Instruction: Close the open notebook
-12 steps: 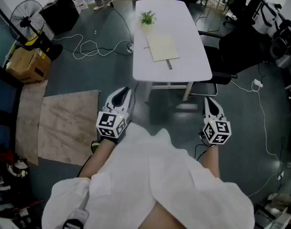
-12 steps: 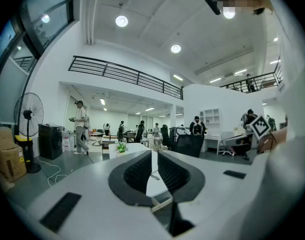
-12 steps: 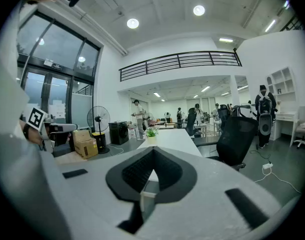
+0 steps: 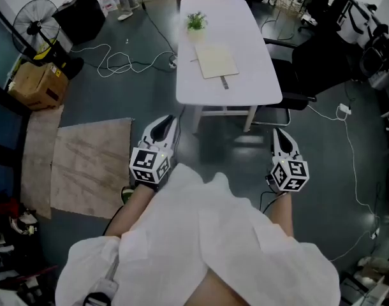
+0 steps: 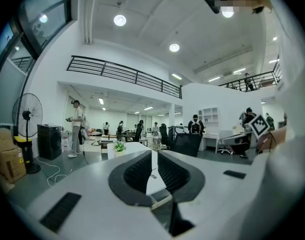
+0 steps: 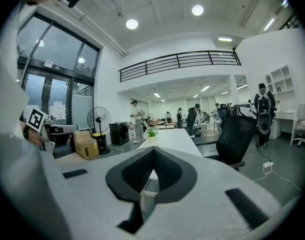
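A cream notebook [image 4: 216, 62] lies flat on the white table [image 4: 245, 30], a small dark item [image 4: 225, 84] at its near edge and a potted plant [image 4: 196, 23] beyond it. Both grippers hang close to my body, well short of the table's near end. My left gripper [image 4: 171, 118] is shut with nothing in it and points at the table's left corner. My right gripper [image 4: 277, 132] is shut and empty too, off the table's right corner. The left gripper [image 5: 151, 155] view and the right gripper [image 6: 153, 152] view each show closed jaws with the table far ahead.
Black office chairs [image 4: 322, 62] stand along the table's right side. A floor mat [image 4: 92, 164], a cardboard box [image 4: 38, 85], a standing fan [image 4: 35, 21] and loose cables [image 4: 127, 62] are on the left. Another cable [image 4: 357, 171] runs across the floor at right. People stand far off.
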`<act>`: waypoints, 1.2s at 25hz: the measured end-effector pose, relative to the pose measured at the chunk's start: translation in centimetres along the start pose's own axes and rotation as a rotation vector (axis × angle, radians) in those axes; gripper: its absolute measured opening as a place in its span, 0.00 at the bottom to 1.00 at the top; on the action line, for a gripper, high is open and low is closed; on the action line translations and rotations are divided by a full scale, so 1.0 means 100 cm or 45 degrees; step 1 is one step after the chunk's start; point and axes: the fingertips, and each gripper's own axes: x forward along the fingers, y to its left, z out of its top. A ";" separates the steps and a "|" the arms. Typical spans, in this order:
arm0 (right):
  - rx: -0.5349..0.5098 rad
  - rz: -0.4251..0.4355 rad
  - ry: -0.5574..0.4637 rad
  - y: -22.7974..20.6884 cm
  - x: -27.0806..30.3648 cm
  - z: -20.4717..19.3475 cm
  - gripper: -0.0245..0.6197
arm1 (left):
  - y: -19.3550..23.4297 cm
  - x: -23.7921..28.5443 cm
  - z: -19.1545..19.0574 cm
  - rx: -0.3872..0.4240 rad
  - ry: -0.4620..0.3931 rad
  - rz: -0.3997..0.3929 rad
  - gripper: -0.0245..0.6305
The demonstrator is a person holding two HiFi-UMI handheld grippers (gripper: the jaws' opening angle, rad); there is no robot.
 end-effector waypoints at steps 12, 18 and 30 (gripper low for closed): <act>0.080 -0.045 -0.050 -0.019 -0.007 -0.002 0.04 | -0.014 0.016 -0.002 -0.005 0.013 -0.034 0.09; 0.121 -0.068 -0.039 -0.028 -0.011 -0.008 0.04 | -0.025 0.022 -0.009 -0.011 0.046 -0.062 0.09; 0.162 -0.063 0.015 -0.031 -0.005 -0.030 0.05 | -0.026 0.038 -0.018 -0.007 0.099 -0.090 0.09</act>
